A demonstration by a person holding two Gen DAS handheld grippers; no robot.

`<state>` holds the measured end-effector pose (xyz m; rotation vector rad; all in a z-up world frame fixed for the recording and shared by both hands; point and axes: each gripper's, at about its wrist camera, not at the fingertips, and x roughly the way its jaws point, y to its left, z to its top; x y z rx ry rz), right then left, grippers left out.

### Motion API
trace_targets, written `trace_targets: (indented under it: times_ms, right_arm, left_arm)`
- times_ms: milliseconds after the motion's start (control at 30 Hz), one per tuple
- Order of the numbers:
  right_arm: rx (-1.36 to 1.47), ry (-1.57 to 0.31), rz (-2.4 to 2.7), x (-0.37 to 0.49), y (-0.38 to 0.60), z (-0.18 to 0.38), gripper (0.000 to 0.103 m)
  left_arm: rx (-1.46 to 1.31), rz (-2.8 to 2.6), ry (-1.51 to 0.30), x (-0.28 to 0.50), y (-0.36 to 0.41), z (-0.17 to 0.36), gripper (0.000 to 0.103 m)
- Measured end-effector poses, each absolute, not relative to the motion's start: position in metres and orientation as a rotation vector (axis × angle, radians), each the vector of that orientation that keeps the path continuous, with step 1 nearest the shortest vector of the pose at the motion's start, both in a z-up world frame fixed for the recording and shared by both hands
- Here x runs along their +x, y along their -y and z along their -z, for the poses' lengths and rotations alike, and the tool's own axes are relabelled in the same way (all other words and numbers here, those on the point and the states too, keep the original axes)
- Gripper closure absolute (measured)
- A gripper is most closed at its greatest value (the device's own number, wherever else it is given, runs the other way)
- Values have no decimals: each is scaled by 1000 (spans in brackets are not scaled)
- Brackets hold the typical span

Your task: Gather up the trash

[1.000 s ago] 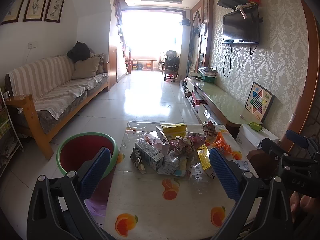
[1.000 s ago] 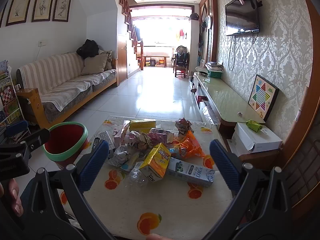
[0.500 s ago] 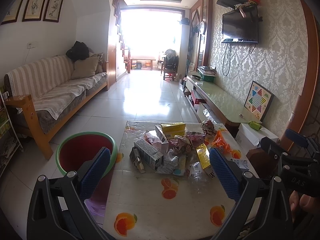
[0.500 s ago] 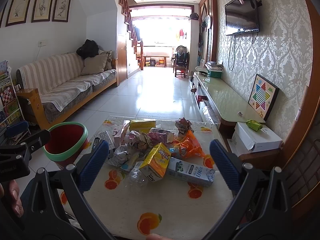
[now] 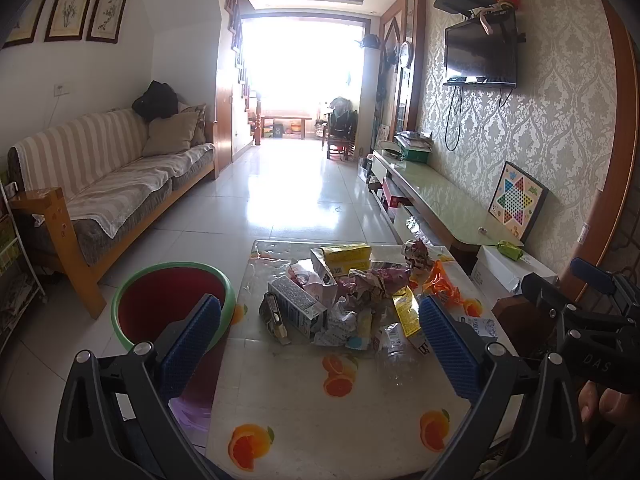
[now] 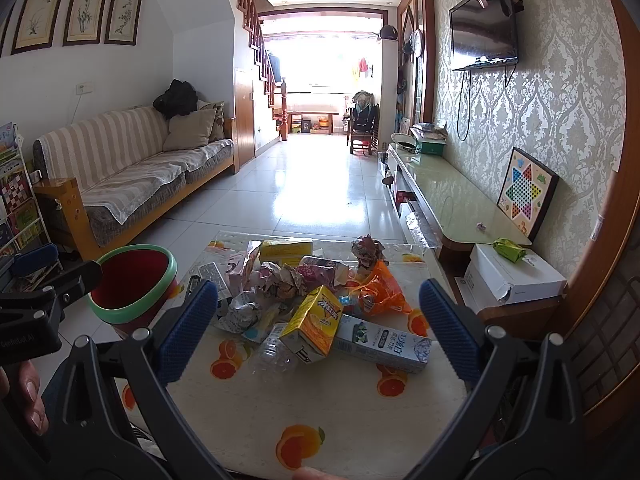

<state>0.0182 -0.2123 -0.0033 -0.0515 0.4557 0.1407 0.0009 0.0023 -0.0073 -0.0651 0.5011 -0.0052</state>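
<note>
Both tongs hang spread wide and empty over the desk: left tongs, right tongs. The trash pile sits mid-desk: a yellow juice carton leans on a pale box, their print too small to read. A red bin stands just beside the desk.

A low table with an orange-print cover carries a heap of trash, seemingly cartons, wrappers and crumpled paper.

The left gripper, jaws spread, faces trash beside a bin.
</note>
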Motion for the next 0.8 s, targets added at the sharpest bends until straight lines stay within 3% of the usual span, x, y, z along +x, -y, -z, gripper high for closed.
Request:
trace_targets:
  times_ms: [467, 800]
  right_arm:
    - [-30, -501, -127, 28, 221, 26, 4]
    - [2, -561, -107, 43, 238, 52, 4]
  left_arm:
    - [-64, 11, -598, 14, -1, 38, 8]
    - [-99, 5, -760, 97, -17, 90, 8]
